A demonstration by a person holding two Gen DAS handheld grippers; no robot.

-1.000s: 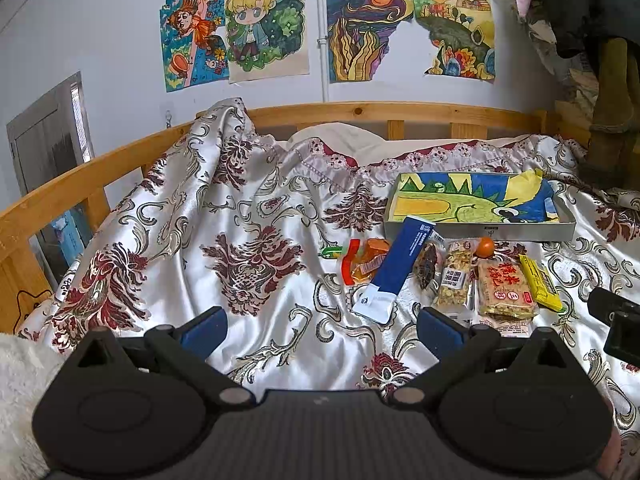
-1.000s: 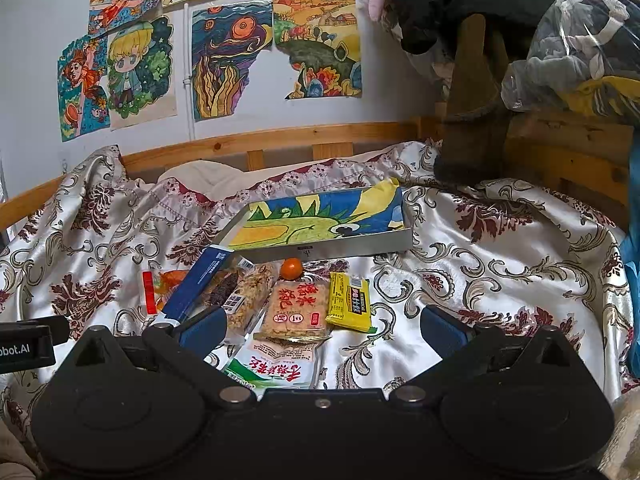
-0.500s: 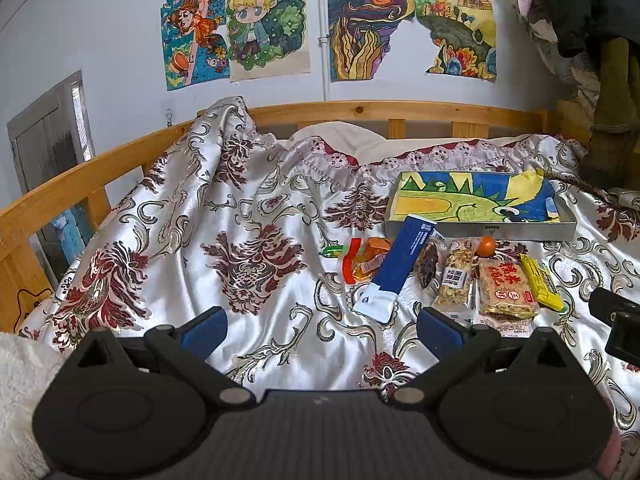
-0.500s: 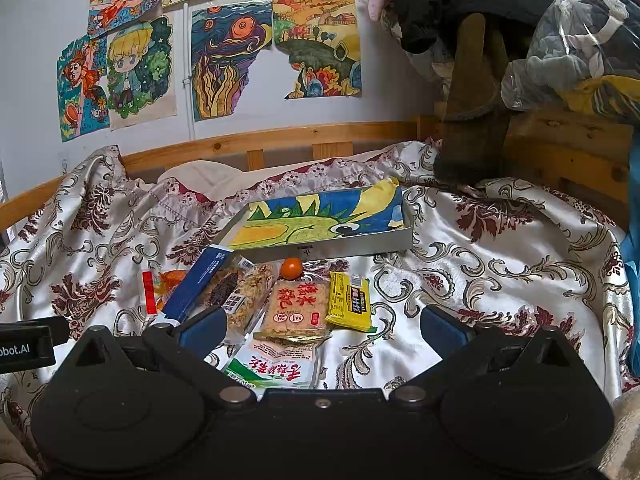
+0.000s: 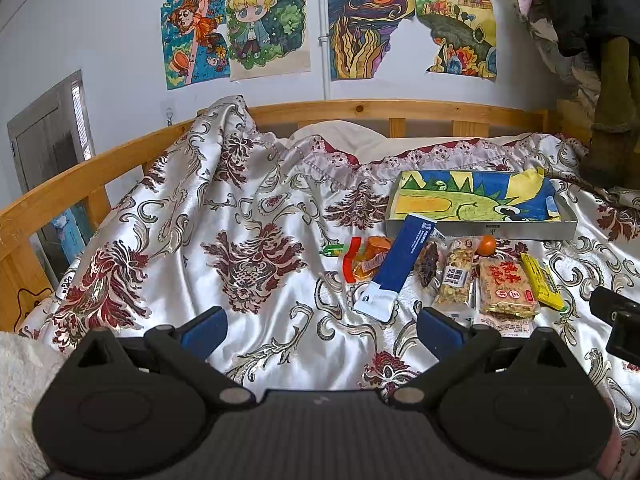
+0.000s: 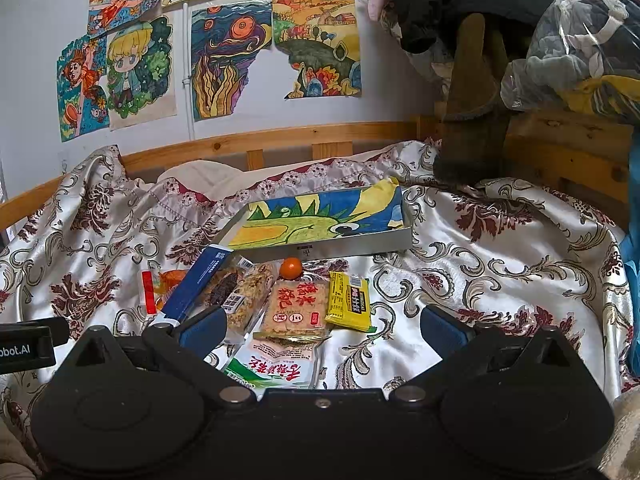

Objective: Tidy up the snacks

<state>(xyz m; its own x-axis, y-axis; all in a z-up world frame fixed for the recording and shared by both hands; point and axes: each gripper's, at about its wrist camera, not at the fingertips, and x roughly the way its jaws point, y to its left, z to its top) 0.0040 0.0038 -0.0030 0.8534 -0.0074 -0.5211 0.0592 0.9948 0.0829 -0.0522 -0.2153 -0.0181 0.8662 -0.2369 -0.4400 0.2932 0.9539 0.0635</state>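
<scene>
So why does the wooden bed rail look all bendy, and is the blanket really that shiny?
In the left wrist view the fisheye lens bows the straight wooden rail into a curve. In the right wrist view the rail bends the same way. In both views the satin blanket shows bright white glare patches. The snacks, such as the blue packet, stay sharp, not blurry.

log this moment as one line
stage: pre-grasp | left claw: open, empty | right claw: open, empty | snacks: on bedspread beside tray | tray: no snacks

Silver bedspread (image 5: 248,216) — maroon florals, navy-and-white packet (image 5: 396,268), yellow bar (image 6: 349,301), orange fruit (image 6: 291,268).
</scene>
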